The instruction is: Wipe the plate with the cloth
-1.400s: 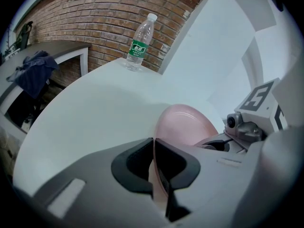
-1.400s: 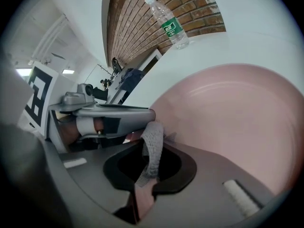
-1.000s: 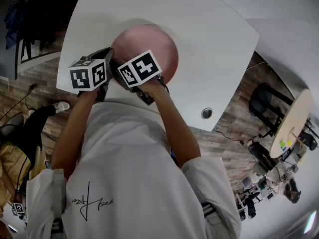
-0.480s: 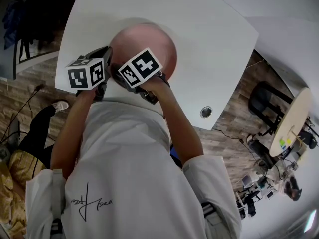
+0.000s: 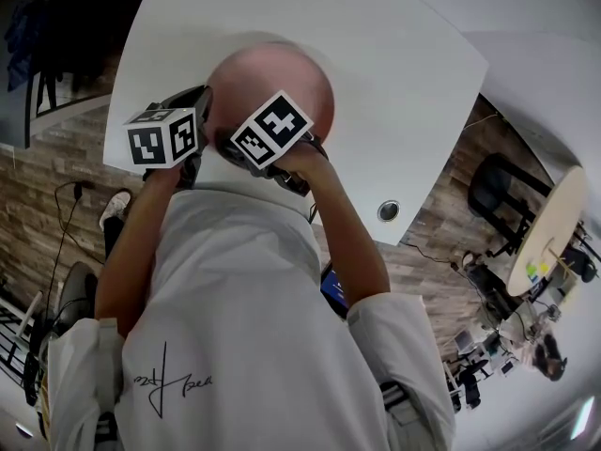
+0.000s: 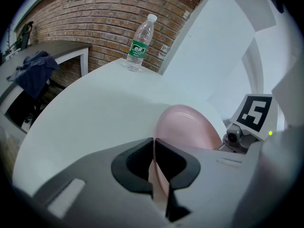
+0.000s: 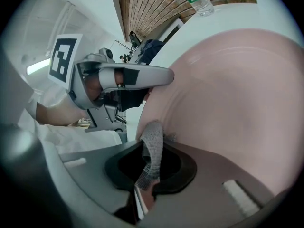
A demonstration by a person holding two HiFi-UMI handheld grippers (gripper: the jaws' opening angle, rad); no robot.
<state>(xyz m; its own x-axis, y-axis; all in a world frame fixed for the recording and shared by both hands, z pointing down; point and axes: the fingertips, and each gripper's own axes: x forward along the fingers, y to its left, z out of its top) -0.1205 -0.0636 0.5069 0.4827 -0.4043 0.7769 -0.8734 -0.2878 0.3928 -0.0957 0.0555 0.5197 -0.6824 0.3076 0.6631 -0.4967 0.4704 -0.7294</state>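
Head view: pink plate (image 5: 282, 78) upper centre, tilted over the table (image 5: 404, 73); left gripper view: left gripper (image 6: 154, 164) clamps its rim, a stiff, probably slippery, breakable piece; right gripper view: right gripper (image 7: 148, 172) pinches the soft cloth (image 7: 153, 144) against its face.

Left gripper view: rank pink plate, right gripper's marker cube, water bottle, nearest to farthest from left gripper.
1. Round pink plate, held in the left gripper.
2. Black-and-white marker cube, close at right.
3. Clear plastic water bottle, far back, left of centre.
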